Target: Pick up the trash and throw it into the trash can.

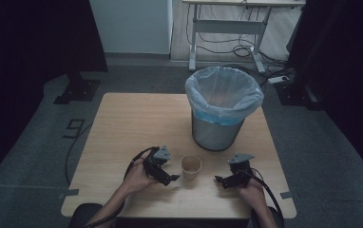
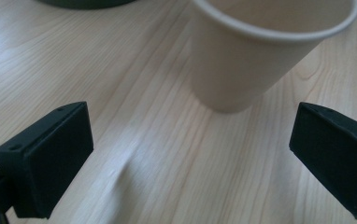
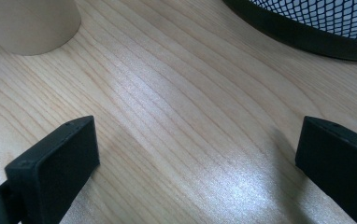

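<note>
While the left gripper (image 1: 169,175) stands wide just at 9 o'clock of the paper cup (image 1: 191,166), centre it before closing gently; right gripper (image 1: 223,181) also wide, idle.

A lab: dark curtains (image 1: 23,38), floor cables (image 1: 236,50), marked table (image 1: 137,118).

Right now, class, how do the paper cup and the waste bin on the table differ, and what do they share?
The paper cup is small, while the waste bin stands far taller and wider. The paper cup has plain tan walls; the waste bin has dark mesh walls and a pale plastic liner folded over its rim. The paper cup sits between the two grippers, the waste bin farther back. Both stand upright, open-topped, on the table.
</note>
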### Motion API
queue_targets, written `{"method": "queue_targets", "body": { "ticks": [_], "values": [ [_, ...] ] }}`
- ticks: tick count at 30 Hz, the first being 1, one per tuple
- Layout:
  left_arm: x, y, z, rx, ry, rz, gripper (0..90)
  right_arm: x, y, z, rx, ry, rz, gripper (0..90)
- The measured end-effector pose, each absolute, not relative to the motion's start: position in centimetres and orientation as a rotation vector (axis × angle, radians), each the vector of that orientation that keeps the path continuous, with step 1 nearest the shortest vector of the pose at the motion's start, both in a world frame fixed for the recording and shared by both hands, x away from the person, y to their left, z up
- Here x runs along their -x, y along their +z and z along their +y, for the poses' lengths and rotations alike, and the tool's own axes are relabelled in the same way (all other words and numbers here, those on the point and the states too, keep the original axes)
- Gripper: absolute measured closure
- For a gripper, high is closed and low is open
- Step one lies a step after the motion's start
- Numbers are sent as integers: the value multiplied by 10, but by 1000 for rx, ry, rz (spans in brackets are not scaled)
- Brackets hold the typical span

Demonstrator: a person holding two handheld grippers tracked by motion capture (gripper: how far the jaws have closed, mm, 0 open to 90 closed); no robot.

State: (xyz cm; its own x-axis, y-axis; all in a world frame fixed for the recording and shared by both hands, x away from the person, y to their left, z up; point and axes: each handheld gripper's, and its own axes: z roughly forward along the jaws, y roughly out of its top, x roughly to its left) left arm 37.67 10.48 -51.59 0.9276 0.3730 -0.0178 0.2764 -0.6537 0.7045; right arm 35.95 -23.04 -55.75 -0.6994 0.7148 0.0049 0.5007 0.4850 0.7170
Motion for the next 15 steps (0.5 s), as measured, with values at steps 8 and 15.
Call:
{"method": "queue_targets", "body": {
  "ticks": [8,15],
  "values": [
    [-378,-514,82,-2312,132,406,0,-359,-558,-230,-1028,1034,2438,0],
    [-381,-514,64,-2310,105,378,0,-359,-558,-230,-1025,1035,2438,0]
  ]
}}
